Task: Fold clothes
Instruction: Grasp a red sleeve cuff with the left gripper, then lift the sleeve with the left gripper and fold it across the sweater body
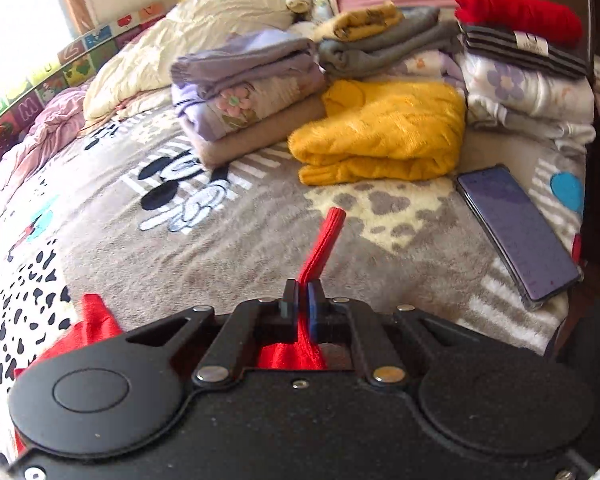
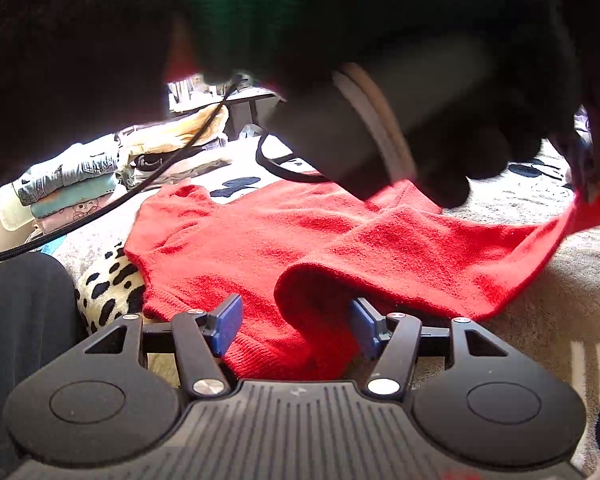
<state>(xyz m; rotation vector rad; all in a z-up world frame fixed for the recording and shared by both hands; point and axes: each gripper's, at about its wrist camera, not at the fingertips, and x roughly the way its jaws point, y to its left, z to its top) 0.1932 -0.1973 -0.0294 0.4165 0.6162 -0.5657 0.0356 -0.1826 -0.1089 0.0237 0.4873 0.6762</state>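
While the left hand-held gripper (image 1: 303, 300) pinches the fuzzy red sweater (image 2: 300, 240), the right hand-held gripper (image 2: 296, 326) gapes.

The left gripper (image 1: 303, 300) is squeezing its two fingers tight together at the bottom middle. The right gripper (image 2: 296, 326) is holding its fingers wide apart, low in the frame.

A grey cartoon-print blanket (image 1: 228, 240) carries folded clothes stacks (image 1: 248, 92), a phone (image 1: 518, 232), and a red sweater (image 2: 300, 240), seemingly flat.
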